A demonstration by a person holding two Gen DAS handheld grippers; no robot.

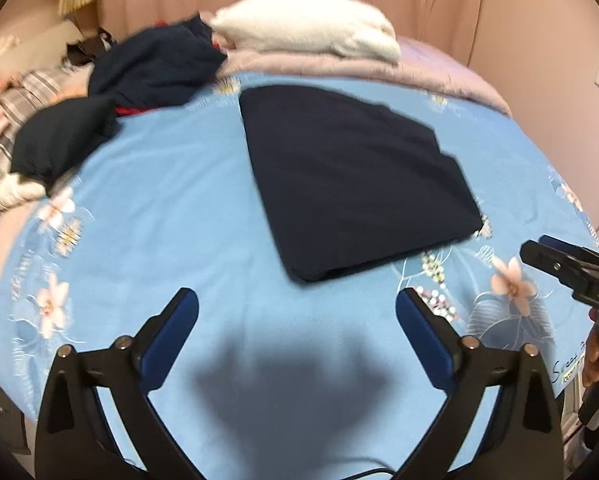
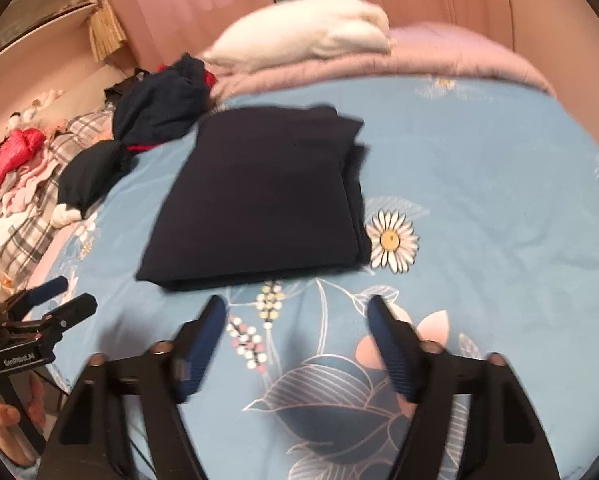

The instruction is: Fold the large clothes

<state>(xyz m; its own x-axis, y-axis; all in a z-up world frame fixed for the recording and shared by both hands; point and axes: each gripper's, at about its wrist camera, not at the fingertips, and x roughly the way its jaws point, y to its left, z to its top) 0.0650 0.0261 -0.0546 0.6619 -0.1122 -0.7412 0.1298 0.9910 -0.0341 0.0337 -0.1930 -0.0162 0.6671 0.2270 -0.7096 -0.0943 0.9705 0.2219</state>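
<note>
A dark navy garment (image 1: 351,176) lies folded into a flat rectangle on the blue floral bedsheet (image 1: 159,208); it also shows in the right wrist view (image 2: 263,196). My left gripper (image 1: 297,304) is open and empty, held above the sheet just short of the garment's near edge. My right gripper (image 2: 297,312) is open and empty, also just short of the near edge. The right gripper shows at the right rim of the left wrist view (image 1: 571,268). The left gripper shows at the left of the right wrist view (image 2: 55,300).
A heap of dark unfolded clothes (image 1: 147,68) lies at the far left of the bed. A white pillow (image 1: 307,28) rests on a pink quilt (image 1: 439,72) at the far end. More clothes and a plaid blanket (image 2: 27,184) lie left of the bed. Pink curtains hang behind.
</note>
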